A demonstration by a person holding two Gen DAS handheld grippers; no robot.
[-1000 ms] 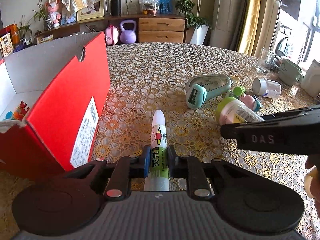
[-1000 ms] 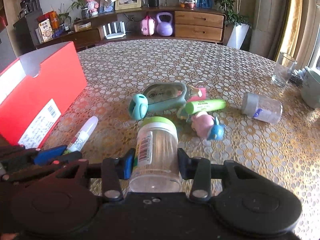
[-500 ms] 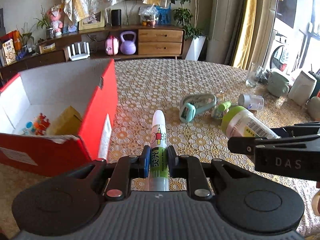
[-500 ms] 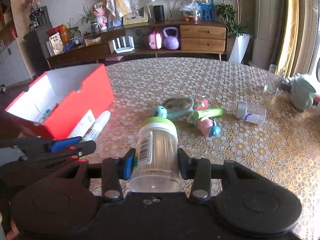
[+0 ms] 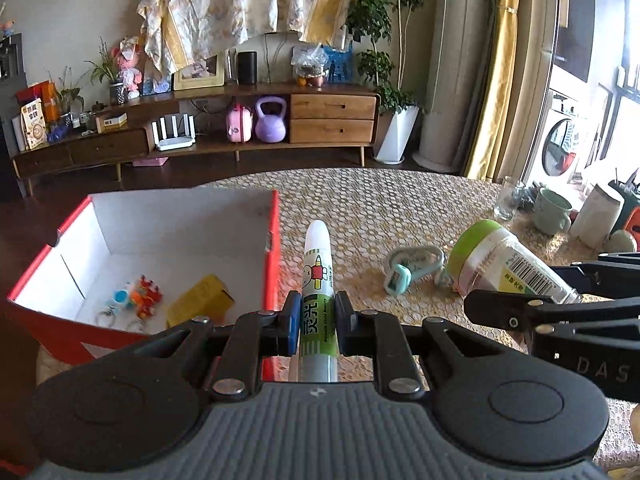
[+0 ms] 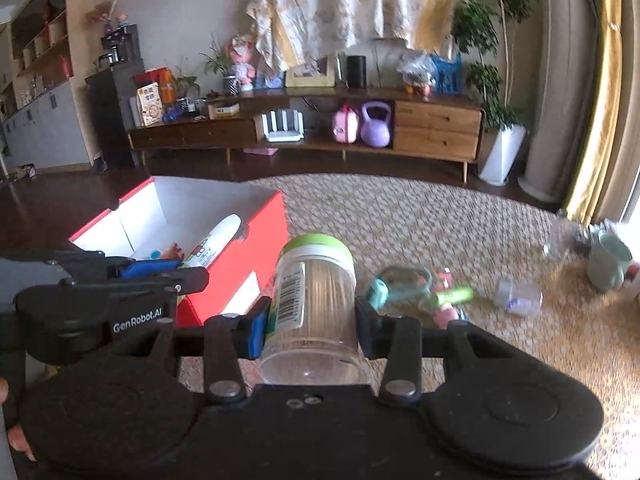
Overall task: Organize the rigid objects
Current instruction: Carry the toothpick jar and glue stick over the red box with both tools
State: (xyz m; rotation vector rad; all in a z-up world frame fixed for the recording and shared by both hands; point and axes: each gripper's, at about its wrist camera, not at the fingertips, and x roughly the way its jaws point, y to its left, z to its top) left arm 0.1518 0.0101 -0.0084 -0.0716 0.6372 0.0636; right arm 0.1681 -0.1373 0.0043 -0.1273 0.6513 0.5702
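While the left gripper [image 5: 316,326] is clamped on a green-and-white glue stick [image 5: 317,280] held above the table by the red box's near wall, the right gripper [image 6: 310,322] is clamped on a green-lidded clear jar [image 6: 310,280]. Beyond lies the open red box [image 5: 272,240], holding small toys [image 5: 134,296] and a yellow carton [image 5: 202,304]. Farther right, loose items [image 6: 404,284] remain on the patterned table [image 5: 380,200].

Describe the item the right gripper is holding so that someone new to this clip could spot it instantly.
Start at the red box on the patterned table. Just right of it, the right gripper holds a clear plastic jar lengthwise. Unlike the slim white glue pen beside it, it is fat, green-lidded, barcoded and packed with thin sticks.
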